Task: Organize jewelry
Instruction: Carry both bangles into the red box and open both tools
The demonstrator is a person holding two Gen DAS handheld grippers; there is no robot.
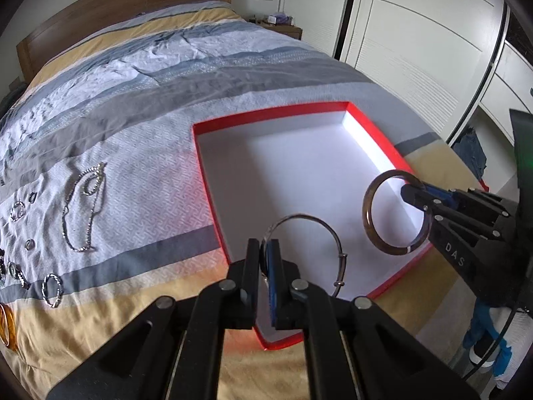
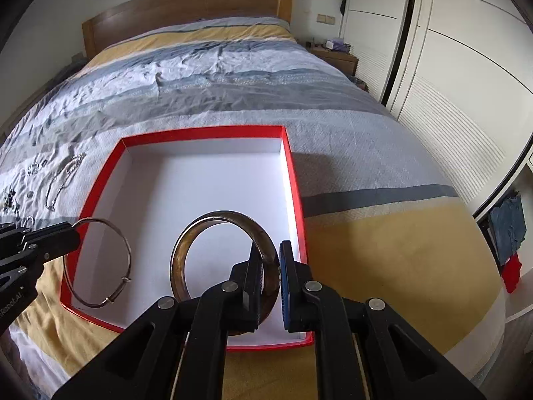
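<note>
Striped bed point(image 2: 383, 240) carries red box point(image 2: 294, 180) (white inside). Left tool point(image 1: 266, 250) clenched on thin silver bangle point(image 1: 328, 230), right tool point(image 2: 270, 260) grasping brown bangle point(image 2: 181, 250), both above box; loose jewelry point(image 1: 81, 206) at 9 o'clock.

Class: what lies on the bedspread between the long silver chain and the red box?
Nothing: in the left wrist view, only bare bedspread separates the silver chain from the red box.

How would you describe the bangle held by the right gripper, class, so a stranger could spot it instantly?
Start at the red box with the white inside, lying on the striped bedspread. Two rings hang over it, each clamped in black jaws. The brown bangle is the thick, broad-banded one in the right gripper; the silver bangle beside it is only a thin wire hoop.
</note>
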